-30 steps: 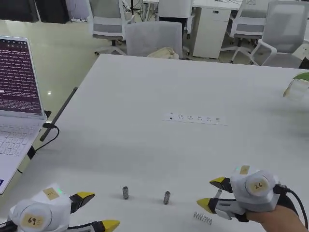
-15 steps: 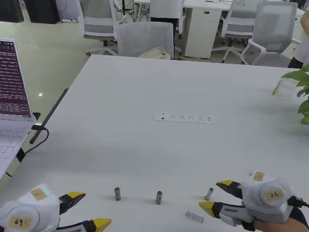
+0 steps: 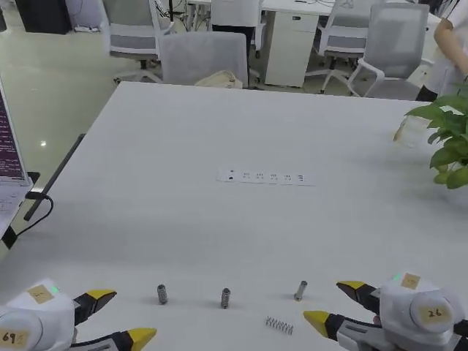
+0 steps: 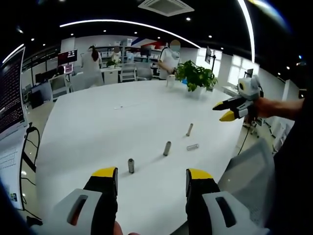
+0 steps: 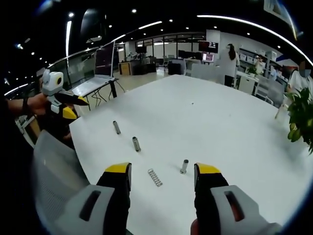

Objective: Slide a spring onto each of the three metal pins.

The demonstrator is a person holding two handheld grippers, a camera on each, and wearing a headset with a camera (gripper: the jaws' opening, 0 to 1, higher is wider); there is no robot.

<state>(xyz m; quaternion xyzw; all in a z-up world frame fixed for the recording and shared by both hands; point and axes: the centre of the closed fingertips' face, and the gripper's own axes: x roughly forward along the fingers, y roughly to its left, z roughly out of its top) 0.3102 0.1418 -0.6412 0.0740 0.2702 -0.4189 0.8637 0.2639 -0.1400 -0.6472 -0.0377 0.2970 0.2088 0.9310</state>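
Note:
Three short metal pins stand in a row near the table's front edge. The left pin (image 3: pixel 161 294) and the middle pin (image 3: pixel 225 297) look ribbed, with a coil around each. The right pin (image 3: pixel 300 290) looks smooth and leans a little. A loose spring (image 3: pixel 278 325) lies flat just in front of it, also seen as the spring (image 5: pixel 155 177) between my right gripper's jaws. My right gripper (image 3: pixel 333 303) is open and empty, just right of the smooth pin. My left gripper (image 3: pixel 121 316) is open and empty, left of the row. The pins (image 4: pixel 167 148) stand ahead of it.
A socket strip (image 3: pixel 265 177) is set in the middle of the white table (image 3: pixel 219 131). A potted plant (image 3: pixel 446 139) stands at the right edge, a laptop (image 3: pixel 6 139) and black cable (image 3: pixel 44 197) at the left. Office chairs (image 3: pixel 201 58) stand beyond the far edge.
The head camera has swung right, shifting the whole picture left. My right gripper has drawn back to the right, off the smooth pin, which now stands uncovered. The left gripper has hardly moved.

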